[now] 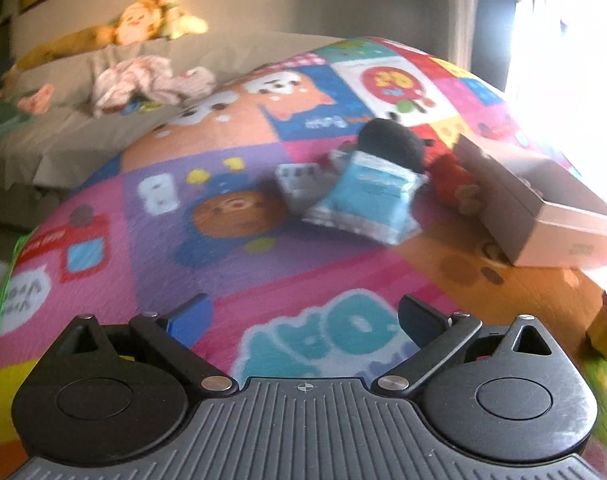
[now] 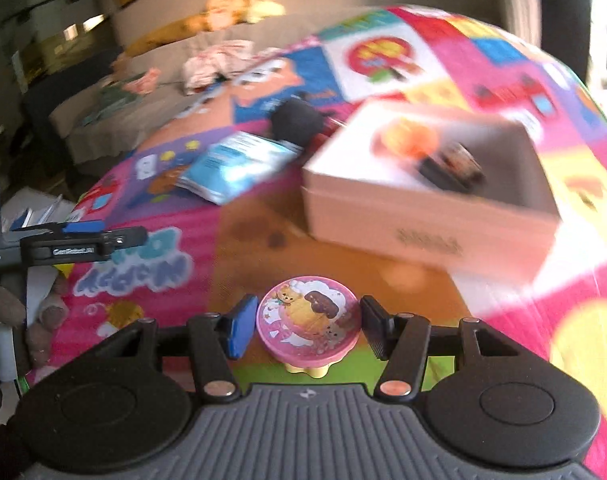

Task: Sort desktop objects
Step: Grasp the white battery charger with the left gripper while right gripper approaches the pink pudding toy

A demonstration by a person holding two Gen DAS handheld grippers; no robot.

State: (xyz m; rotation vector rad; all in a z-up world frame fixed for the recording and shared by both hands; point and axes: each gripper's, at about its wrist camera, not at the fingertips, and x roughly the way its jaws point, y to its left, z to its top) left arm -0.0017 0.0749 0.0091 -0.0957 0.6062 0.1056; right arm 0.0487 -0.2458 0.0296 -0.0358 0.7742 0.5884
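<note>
My right gripper [image 2: 308, 330] is shut on a small yellow cup with a round pink cartoon lid [image 2: 308, 318], and its pads sit against the lid's two sides. It hovers over the colourful play mat [image 2: 523, 80], just in front of an open white box [image 2: 423, 224]. An orange item [image 2: 409, 138] and a dark item [image 2: 451, 166] lie blurred in the box. My left gripper [image 1: 303, 320] stands open above the mat [image 1: 151, 240] with nothing between its fingers. Ahead of it lie a blue packet [image 1: 367, 196], a small grey packet [image 1: 299, 180], a black plush [image 1: 391, 140] and a red plush [image 1: 451, 178] beside the box [image 1: 543, 200].
A beige sofa [image 1: 63, 128] with crumpled clothes [image 1: 143, 80] and a stuffed toy [image 1: 143, 24] borders the mat's far left. Bright window light washes out the right side. Papers and clutter [image 2: 31, 208] lie off the mat's left edge. A yellow and black object [image 1: 605, 328] shows at the right edge.
</note>
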